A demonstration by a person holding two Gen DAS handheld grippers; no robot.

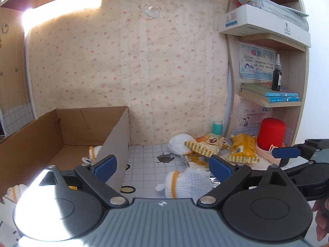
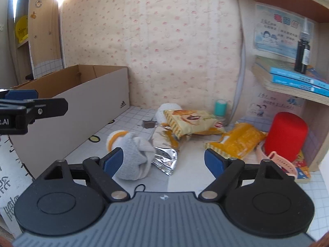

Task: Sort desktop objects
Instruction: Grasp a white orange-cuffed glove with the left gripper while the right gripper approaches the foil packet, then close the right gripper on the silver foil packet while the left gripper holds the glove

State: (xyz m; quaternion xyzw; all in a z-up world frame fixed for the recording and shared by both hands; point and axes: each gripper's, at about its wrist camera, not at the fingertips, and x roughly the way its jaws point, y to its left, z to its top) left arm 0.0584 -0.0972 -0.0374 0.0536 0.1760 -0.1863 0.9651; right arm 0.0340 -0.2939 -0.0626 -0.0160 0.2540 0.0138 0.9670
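A cardboard box stands at the left with white-and-yellow gloves inside. My left gripper is open and empty over the box's right wall. A balled white glove with a yellow cuff lies just below it on the tiled desk; it also shows in the right wrist view. My right gripper is open and empty, its left finger beside that glove. Yellow snack packets, a torn foil wrapper and another white glove lie behind.
A red cylinder and a pink strap sit at the right under wooden shelves holding books and a dark bottle. A teal roll stands by the wall. The box's wall bounds the left.
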